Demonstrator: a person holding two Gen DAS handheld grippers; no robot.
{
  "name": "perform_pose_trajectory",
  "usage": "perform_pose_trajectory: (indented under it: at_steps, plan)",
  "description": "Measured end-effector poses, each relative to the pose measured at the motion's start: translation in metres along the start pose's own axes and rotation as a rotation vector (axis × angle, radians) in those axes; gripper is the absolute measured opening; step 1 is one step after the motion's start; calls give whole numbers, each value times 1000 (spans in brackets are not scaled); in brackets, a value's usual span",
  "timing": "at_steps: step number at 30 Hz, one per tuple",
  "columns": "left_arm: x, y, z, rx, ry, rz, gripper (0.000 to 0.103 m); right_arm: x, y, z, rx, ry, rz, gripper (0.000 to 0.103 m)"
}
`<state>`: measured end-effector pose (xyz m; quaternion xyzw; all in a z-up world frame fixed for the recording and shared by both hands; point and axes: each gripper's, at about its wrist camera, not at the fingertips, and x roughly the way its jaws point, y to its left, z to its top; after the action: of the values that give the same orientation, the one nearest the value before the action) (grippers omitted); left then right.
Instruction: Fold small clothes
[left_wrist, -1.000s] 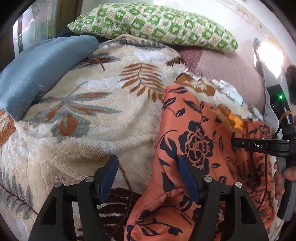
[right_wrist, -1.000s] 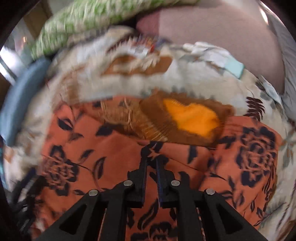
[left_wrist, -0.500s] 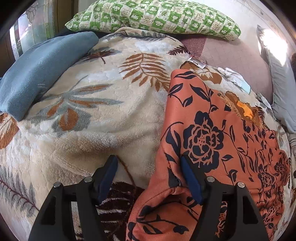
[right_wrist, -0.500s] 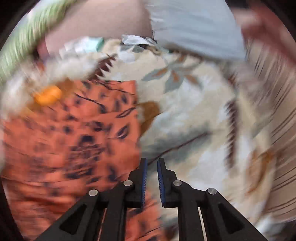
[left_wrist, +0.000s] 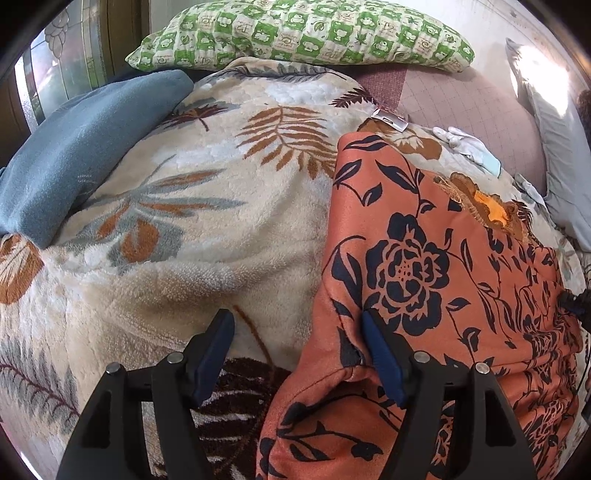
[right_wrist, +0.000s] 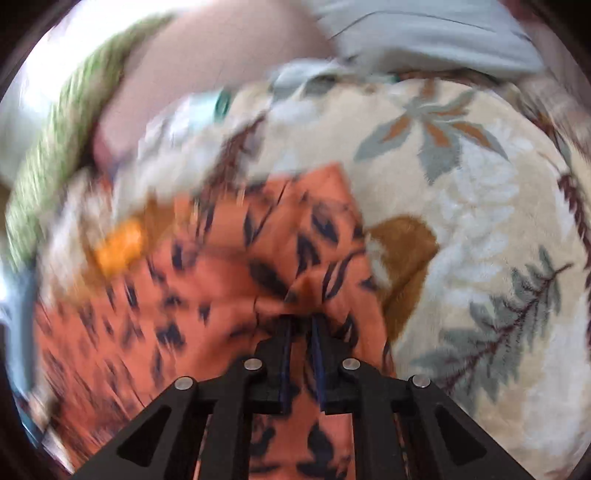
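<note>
Folding: I judge the orange floral garment (left_wrist: 436, 280) mid-fold on the bed's leaf-print blanket (left_wrist: 207, 221).
Handling: soft, light, limp; grip hems and corners.
Left tool (left_wrist: 297, 350): jaws wide, garment edge between, unpinched.
Right tool (right_wrist: 300, 354): narrow, pinching garment.

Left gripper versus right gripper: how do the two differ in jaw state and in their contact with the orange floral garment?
The left gripper stands wide open; the right gripper is nearly closed, pinching a fold. The left gripper straddles the edge of the orange floral garment, one finger on the leaf-print fleece blanket; the right gripper sits wholly over the garment. Both are black with blue pads, pointing down.
</note>
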<state>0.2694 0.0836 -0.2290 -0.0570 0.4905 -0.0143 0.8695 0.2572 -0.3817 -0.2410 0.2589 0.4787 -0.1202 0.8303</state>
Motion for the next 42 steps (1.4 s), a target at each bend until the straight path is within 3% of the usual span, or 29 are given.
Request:
perform_pose_trajectory:
  at_steps: [3,5,8,11,12,13,17,19,23,26,27,28,30,34,38,42]
  plan:
    - [-3,5,1,-23,6,-20,73,-27,-11,3,76,-101,-3,14]
    - [-8,5,1,-27,-1,-19,73,-43,-7,-1,48,-107,40,14]
    - [-19,4,0,-15,-28,-5,73,-49,8,-27,-31,-23,182,16]
    - [-28,5,-4,10,-46,23,73,-27,25,-66,-149,125,164,18]
    - [-27,6,-6,19,-39,33,73,-26,29,-74,-198,111,144,19]
    - [-24,8,-8,24,-15,36,73,-35,30,-82,-249,38,149,18]
    - [-30,27,-14,-26,-4,41,73,-65,23,-95,-169,66,153,19]
    - [-38,34,-17,-46,-3,45,73,-93,23,-109,-221,26,194,19]
    - [-73,43,-27,-111,-35,-46,72,-153,6,-136,-242,-21,257,20]
    - [-108,25,-56,-1,-121,-37,73,-191,-10,-162,-255,-44,306,42]
    - [-115,21,-67,23,-130,-44,73,-206,-14,-172,-266,-64,324,68]
    - [-122,15,-81,43,-131,-64,73,-220,-23,-184,-271,-91,351,82]
    - [-133,5,-108,84,-122,-106,73,-231,-34,-202,-284,-115,397,83]
    - [-146,-5,-153,156,-121,-81,73,-224,-55,-227,-262,-37,251,83]
    - [-158,2,-168,179,-78,-56,73,-214,-63,-250,-233,45,335,83]
    - [-171,23,-172,167,-51,-14,73,-202,-31,-283,-375,101,408,83]
